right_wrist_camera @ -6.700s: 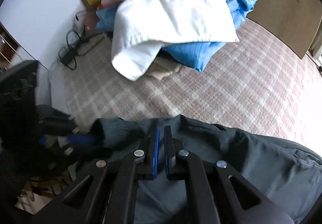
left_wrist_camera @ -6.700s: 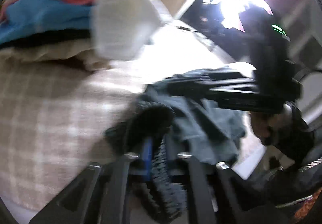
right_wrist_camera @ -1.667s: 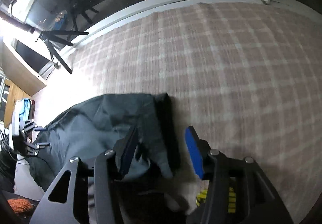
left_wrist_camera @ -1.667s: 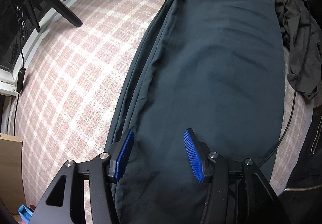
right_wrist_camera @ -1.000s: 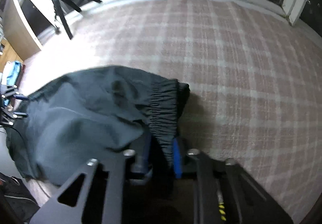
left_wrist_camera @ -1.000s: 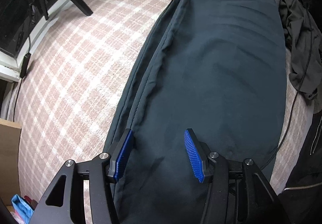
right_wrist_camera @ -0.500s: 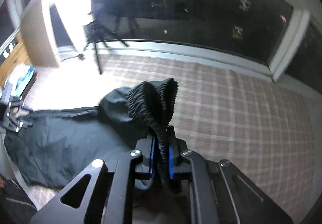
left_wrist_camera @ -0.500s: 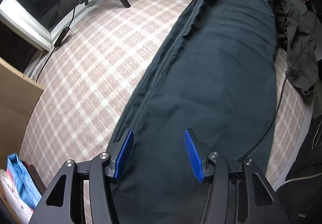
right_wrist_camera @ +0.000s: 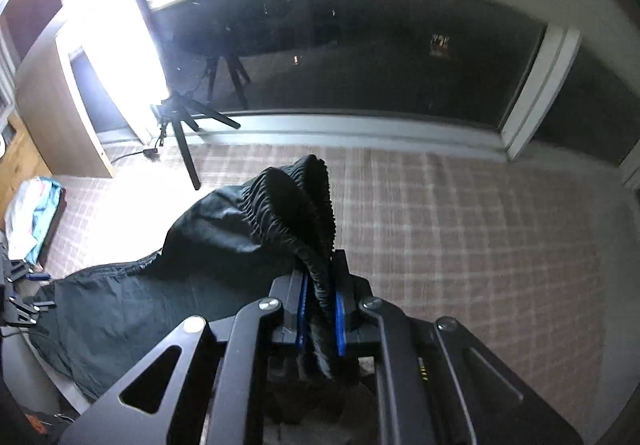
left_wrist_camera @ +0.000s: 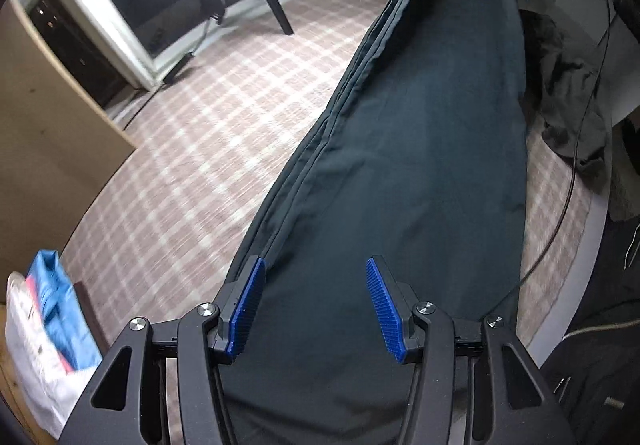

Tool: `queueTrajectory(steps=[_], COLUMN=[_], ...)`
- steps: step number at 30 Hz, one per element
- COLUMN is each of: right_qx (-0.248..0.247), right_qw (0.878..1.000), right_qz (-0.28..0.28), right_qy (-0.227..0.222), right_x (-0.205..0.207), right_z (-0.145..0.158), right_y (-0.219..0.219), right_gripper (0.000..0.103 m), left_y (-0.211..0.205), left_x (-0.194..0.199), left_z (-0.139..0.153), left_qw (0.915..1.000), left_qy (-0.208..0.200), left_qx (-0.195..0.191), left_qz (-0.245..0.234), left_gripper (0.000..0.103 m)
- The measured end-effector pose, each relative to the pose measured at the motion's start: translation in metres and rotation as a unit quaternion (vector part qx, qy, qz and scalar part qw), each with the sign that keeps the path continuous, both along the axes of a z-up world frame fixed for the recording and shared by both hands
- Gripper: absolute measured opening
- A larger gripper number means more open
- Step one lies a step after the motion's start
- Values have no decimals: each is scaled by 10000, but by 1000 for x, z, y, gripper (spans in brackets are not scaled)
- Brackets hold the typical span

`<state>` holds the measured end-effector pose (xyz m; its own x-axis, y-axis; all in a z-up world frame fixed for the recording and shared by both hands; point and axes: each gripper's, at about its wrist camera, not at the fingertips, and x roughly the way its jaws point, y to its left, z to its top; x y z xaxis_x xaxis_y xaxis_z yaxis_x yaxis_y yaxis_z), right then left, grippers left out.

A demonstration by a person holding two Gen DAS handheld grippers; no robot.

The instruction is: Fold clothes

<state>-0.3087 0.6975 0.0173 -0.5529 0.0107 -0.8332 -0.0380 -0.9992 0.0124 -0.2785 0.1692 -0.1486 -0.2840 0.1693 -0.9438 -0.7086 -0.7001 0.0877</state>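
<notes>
Dark teal trousers (left_wrist_camera: 420, 149) lie stretched lengthwise along the plaid bed cover (left_wrist_camera: 192, 149). My left gripper (left_wrist_camera: 316, 305) hovers open over their near end, blue pads wide apart with only flat cloth below. In the right wrist view my right gripper (right_wrist_camera: 320, 305) is shut on the trousers' gathered elastic waistband (right_wrist_camera: 304, 205), which stands lifted above the bed while the rest of the trousers (right_wrist_camera: 120, 309) trails down to the left. The left gripper (right_wrist_camera: 20, 293) shows small at the left edge of that view.
A pile of white and blue clothes (left_wrist_camera: 44, 325) sits at the bed's head beside a wooden headboard (left_wrist_camera: 48, 125). A grey garment (left_wrist_camera: 576, 117) and a cable (left_wrist_camera: 560, 213) hang off the right side. A window (right_wrist_camera: 360, 57), tripod (right_wrist_camera: 200, 125) and bright lamp stand beyond the bed.
My right gripper closed on the waistband and raised it off the bed. My left gripper stayed open and tilted up, bringing the far end of the trousers and the window into view.
</notes>
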Motion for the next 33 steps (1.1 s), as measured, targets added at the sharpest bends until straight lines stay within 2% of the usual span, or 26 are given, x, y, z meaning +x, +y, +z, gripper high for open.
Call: queueTrajectory(steps=[4, 7, 9, 13, 15, 19, 25, 27, 29, 33], right_qx=[274, 549, 702, 805, 833, 887, 753, 667, 612, 631], right_qw=[9996, 9985, 9973, 9962, 9959, 9954, 9963, 9967, 9971, 9972], right_qz=[10, -36, -206, -340, -341, -347, -420, -454, -440, -377], right_qy=[-21, -84, -46, -53, -15, 57, 24, -14, -58, -155], right_x=[11, 9, 8, 8, 12, 20, 18, 15, 13, 10], right_z=[22, 26, 32, 45, 52, 65, 54, 46, 39, 34], right_y=[-46, -71, -79, -86, -90, -96, -89, -88, -91, -105], right_gripper=[10, 10, 10, 10, 10, 10, 10, 10, 10, 10], left_y=[-22, -17, 6, 85, 125, 189, 237, 245, 242, 199], left_x=[14, 8, 0, -3, -8, -40, -125, -150, -162, -159], left_z=[7, 5, 2, -5, -9, -17, -34, -46, -51, -23], left_qw=[9995, 9951, 9889, 9773, 9719, 9679, 9774, 9846, 9898, 9899], left_qy=[40, -169, -258, -172, -49, 79, 105, -2, 77, 179], left_qx=[307, 949, 1376, 1656, 1658, 1580, 1403, 1119, 810, 933], left_qz=[-81, -212, -499, -1311, -1671, -1954, -1575, -1347, -1173, -1050], left_gripper=[51, 51, 51, 51, 51, 51, 51, 50, 48, 49])
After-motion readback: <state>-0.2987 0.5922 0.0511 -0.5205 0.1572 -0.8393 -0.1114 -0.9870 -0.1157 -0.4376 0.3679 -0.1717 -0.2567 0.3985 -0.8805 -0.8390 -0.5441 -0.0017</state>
